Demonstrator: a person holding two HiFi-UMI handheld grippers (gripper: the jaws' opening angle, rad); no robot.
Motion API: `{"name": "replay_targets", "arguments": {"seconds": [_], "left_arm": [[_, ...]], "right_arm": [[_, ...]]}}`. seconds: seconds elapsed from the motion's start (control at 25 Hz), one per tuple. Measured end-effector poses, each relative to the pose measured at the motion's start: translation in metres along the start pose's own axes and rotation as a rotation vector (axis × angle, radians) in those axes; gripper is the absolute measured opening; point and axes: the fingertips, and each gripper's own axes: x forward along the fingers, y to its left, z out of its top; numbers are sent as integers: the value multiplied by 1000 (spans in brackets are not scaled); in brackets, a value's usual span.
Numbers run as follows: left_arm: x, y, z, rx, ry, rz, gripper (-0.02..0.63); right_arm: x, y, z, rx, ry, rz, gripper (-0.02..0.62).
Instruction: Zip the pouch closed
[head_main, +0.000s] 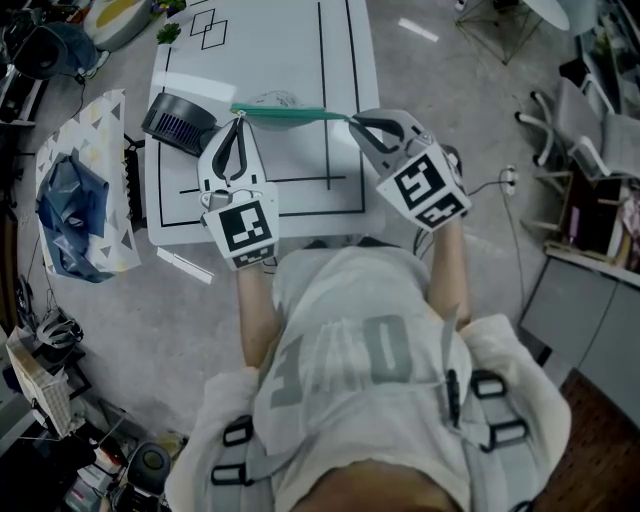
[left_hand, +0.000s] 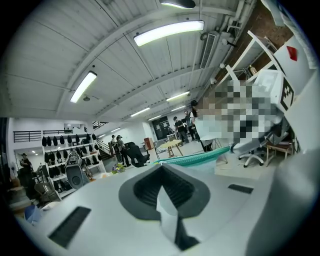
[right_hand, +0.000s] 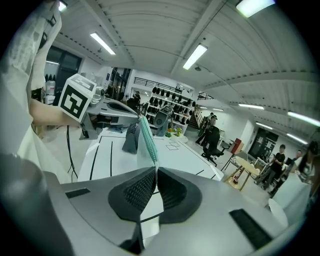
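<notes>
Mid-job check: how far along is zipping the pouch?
Done: the clear plastic pouch with a teal zip strip is held up over the white table, stretched taut. In hand: the left claw and right claw are each shut on one end. Left: no view shows whether the zip is closed along its length, so closing it is unconfirmed.

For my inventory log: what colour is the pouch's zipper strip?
Zipper strip is teal; clearest in head view.

White surface (head_main: 290, 70) with black line markings. Dark ribbed box (head_main: 178, 123) sits tilted at its left edge. Patterned bag (head_main: 85, 190) lies on the floor (head_main: 440, 80) beside the surface. Office chair (head_main: 575, 120) stands well off to the right.
</notes>
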Motion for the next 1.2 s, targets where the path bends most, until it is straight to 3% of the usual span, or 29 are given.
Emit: {"name": "replay_targets", "arguments": {"seconds": [0.52,0.76,0.92,1.2], "left_arm": [[35,-13,-8,-35,15,-59,7],[28,-30,-60,-112,151,-75,8],[15,-29,-84,-146,193,-67,8],[6,-13,-99,-226,194,-1,17]], "right_arm": [[4,-34,-5,-50,45,-129,18],[19,-5,-39,-23,141,-4,18],[27,22,-51,27,153,88,18],[39,35,-46,121,76,81,20]]}}
